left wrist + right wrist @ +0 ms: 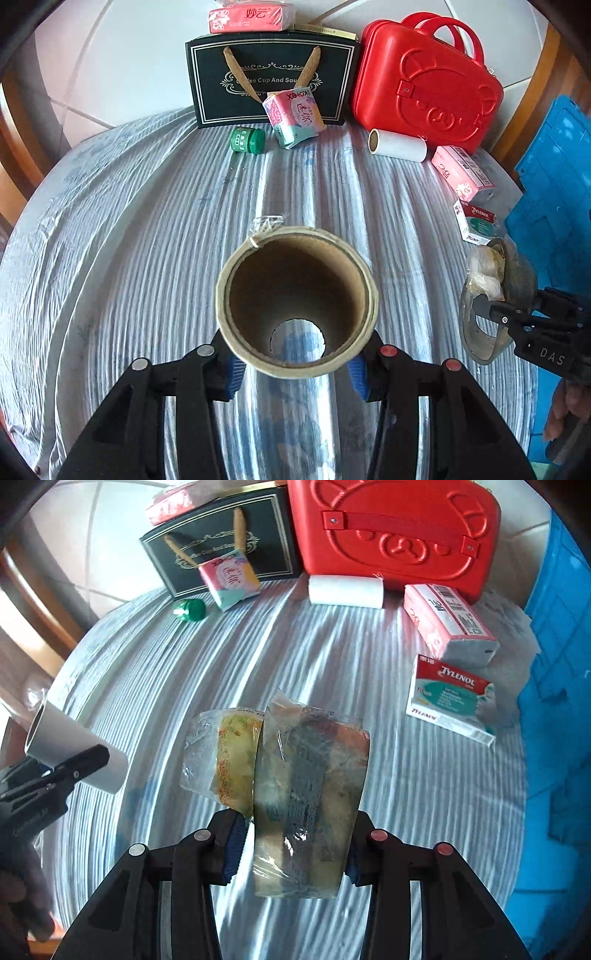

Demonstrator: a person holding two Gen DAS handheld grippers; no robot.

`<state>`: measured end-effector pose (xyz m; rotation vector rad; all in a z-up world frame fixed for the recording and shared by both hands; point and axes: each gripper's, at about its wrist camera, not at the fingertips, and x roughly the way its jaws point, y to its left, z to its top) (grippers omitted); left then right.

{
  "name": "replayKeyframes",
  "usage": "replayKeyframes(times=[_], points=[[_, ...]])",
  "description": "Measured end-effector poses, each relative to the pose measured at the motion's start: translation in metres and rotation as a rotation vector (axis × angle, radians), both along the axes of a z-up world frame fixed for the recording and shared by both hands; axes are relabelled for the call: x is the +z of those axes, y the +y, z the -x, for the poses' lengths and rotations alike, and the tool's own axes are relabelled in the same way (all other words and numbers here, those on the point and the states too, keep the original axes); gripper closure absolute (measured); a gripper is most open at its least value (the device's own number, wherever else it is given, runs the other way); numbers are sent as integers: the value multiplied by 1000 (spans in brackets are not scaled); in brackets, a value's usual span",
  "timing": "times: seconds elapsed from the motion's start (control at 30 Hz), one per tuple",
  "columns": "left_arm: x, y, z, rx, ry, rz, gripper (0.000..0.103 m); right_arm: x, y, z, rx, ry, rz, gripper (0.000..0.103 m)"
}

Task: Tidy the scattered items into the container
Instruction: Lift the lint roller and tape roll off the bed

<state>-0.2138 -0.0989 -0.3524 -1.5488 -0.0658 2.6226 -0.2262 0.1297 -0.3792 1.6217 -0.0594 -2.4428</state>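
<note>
My left gripper [297,363] is shut on a white paper roll with a cardboard core [295,301], held above the table, its open end facing the camera; the roll also shows in the right wrist view [74,747]. My right gripper [295,843] is shut on a clear tape roll [312,797] with a plastic-wrapped piece beside it; it also shows in the left wrist view [484,299]. The blue container [557,686] stands at the right edge. On the table lie a Tylenol box [452,698], a pink tissue pack [448,624], another white roll [345,590], a Kotex pack [229,578] and a green jar [190,610].
A red bear-face case [395,535] and a black gift bag [221,554] stand at the back of the round table [406,794], with a pink tissue pack [251,16] on top of the bag. Wooden chair parts and tiled floor surround the table.
</note>
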Motion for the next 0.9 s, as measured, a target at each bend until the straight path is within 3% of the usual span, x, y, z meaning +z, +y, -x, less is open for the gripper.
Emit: replayKeyframes(times=[0.9], points=[[84, -1, -96, -17, 29, 27, 58, 95, -6, -117, 28, 59, 6, 61]])
